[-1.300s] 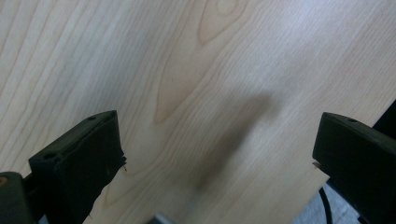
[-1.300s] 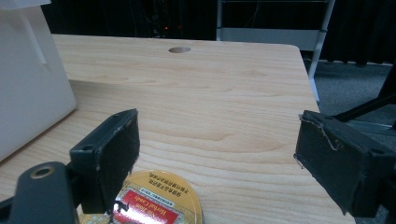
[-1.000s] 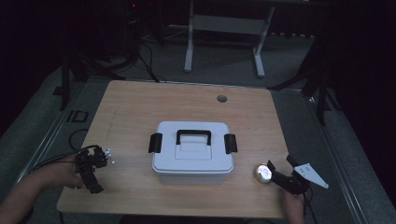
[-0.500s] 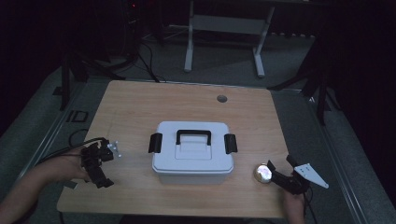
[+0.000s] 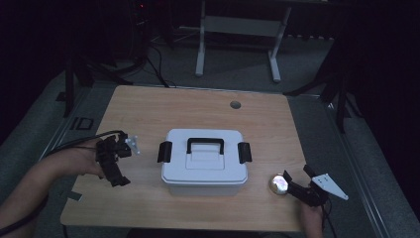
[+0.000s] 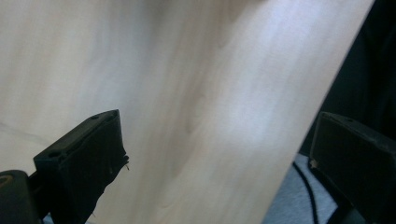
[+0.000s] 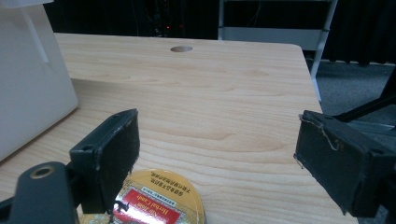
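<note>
A light wooden table with rounded corners [image 5: 148, 114] stands on a grey carpeted floor [image 5: 317, 59] in a dark room. A small round hole [image 5: 235, 104] is cut through the tabletop near its far edge, right of the middle. Beyond the far edge stands a pale grey metal frame [image 5: 200, 44] with two upright legs and a crossbar between them. Black cables [image 5: 158, 69] trail over the floor left of that frame. Dark stand legs [image 5: 339, 89] rest on the floor off the table's far right corner, and others off its far left corner. White floor lettering [image 5: 81, 123] lies just beside the table's left edge.
</note>
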Demonstrator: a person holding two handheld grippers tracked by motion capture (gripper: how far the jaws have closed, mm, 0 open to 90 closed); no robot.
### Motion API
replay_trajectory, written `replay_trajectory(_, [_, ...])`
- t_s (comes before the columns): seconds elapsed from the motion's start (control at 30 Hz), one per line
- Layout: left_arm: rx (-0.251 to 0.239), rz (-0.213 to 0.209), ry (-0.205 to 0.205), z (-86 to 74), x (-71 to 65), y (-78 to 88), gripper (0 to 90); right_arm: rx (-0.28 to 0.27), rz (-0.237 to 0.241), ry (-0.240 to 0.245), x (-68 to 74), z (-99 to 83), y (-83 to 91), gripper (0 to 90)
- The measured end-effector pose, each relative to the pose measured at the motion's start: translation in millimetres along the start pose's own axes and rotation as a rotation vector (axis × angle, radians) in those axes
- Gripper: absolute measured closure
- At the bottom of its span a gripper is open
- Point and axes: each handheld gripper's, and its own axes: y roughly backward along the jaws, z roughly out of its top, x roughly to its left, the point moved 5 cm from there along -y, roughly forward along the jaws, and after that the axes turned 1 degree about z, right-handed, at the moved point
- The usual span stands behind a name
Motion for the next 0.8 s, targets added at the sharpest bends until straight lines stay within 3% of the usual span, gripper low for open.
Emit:
replay_trajectory(0.23, [0.005,-0.037,-0.048,26.0,4.8,7.6,2.3,0.002,0.002,0.004,0.1,-0.3,-0.3,13.4])
replay_trajectory(0.43, [0.013,-0.034,-0.079,46.1,9.1,11.2,2.3,0.000,0.003,0.002,-0.1,-0.2,-0.1,13.4])
replay_trajectory(0.63, [-0.007,-0.016,-0.114,66.8,14.0,22.0,2.3,0.000,0.005,-0.002,-0.1,-0.2,0.2,13.4])
replay_trajectory(0.8, [-0.023,-0.024,-0.135,86.6,17.0,26.2,2.3,0.000,0.007,-0.003,-0.2,-0.3,0.2,13.4])
